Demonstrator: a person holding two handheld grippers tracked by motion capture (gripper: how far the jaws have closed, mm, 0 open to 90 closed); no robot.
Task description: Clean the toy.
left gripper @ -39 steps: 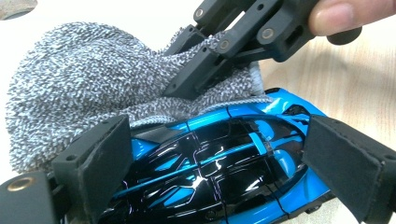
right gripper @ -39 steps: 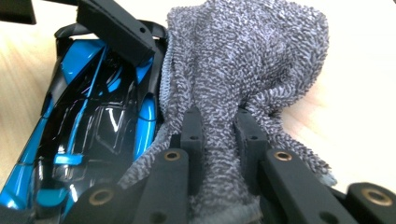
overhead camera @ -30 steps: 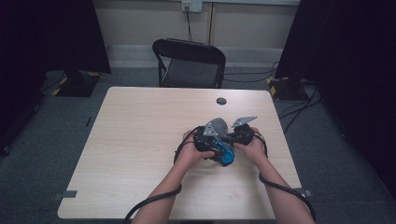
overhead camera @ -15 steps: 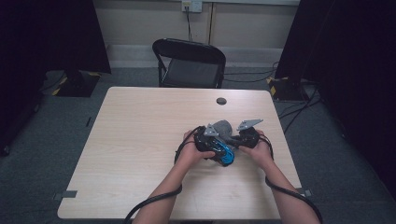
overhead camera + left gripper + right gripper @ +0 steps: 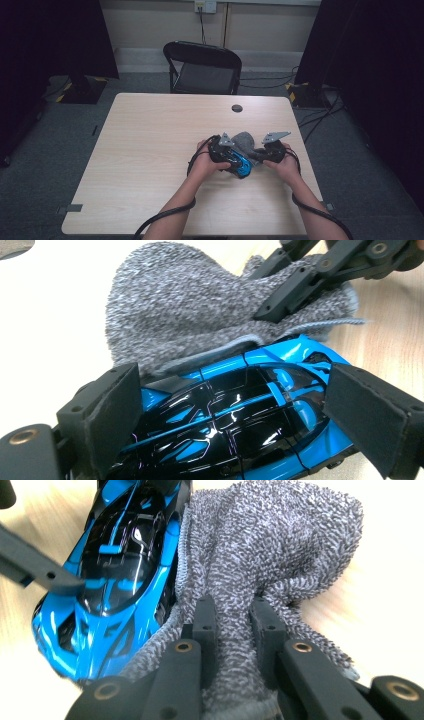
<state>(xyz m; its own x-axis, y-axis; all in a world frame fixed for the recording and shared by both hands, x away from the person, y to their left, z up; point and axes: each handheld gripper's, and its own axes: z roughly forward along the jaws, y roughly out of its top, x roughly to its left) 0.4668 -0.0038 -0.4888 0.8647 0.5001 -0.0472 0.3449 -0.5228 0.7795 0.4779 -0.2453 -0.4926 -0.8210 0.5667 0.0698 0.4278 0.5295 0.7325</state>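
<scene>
The toy car [image 5: 235, 425] sits clamped between the left gripper's [image 5: 240, 415] jaws.

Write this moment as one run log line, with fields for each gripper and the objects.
left gripper: shut on blue toy car | right gripper: shut on grey cloth | cloth beside car, touching | table
</scene>
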